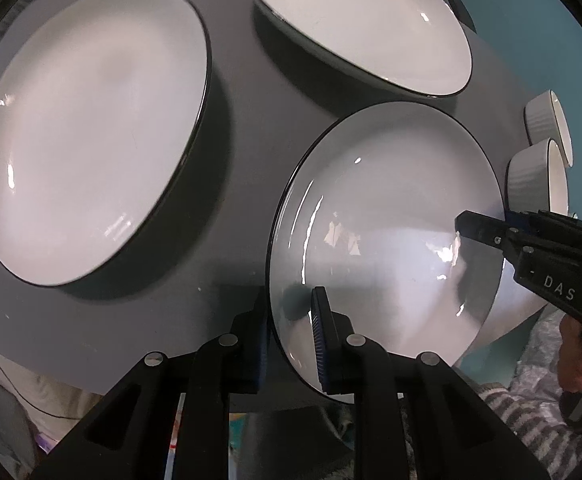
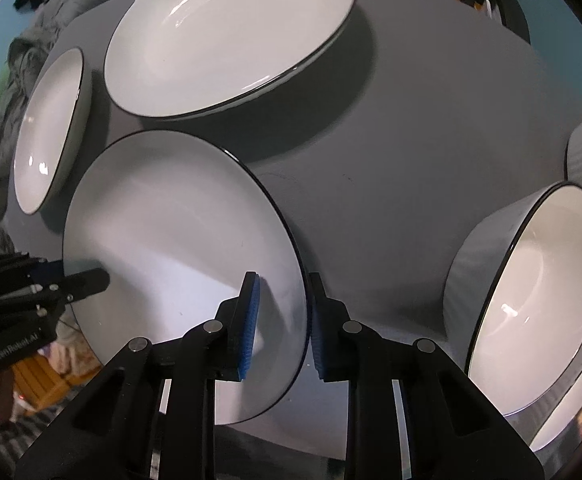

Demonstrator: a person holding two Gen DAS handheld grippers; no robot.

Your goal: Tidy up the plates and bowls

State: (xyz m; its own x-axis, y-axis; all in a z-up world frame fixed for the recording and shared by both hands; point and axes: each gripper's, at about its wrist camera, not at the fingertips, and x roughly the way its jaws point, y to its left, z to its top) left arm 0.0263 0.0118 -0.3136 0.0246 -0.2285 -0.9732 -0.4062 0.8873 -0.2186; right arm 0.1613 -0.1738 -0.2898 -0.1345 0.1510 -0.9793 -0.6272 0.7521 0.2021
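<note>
A white plate with a thin black rim (image 1: 391,220) (image 2: 179,240) is held from two opposite sides near the front edge of the grey table (image 1: 243,80). My left gripper (image 1: 291,340) is shut on the plate's near rim, one blue pad on top and one underneath. In the right wrist view the left gripper (image 2: 95,280) enters from the left. My right gripper (image 2: 283,320) is shut on the opposite rim, which sits between its blue pads. Its upper finger lies on the plate in the left wrist view (image 1: 483,226).
Two more black-rimmed plates lie on the table, one large (image 1: 91,132) (image 2: 47,128) and one farther back (image 1: 363,20) (image 2: 231,32). Ribbed white bowls (image 1: 539,176) (image 2: 543,300) stand at the table's right side. Clothes and striped fabric (image 1: 531,412) lie beyond the table edge.
</note>
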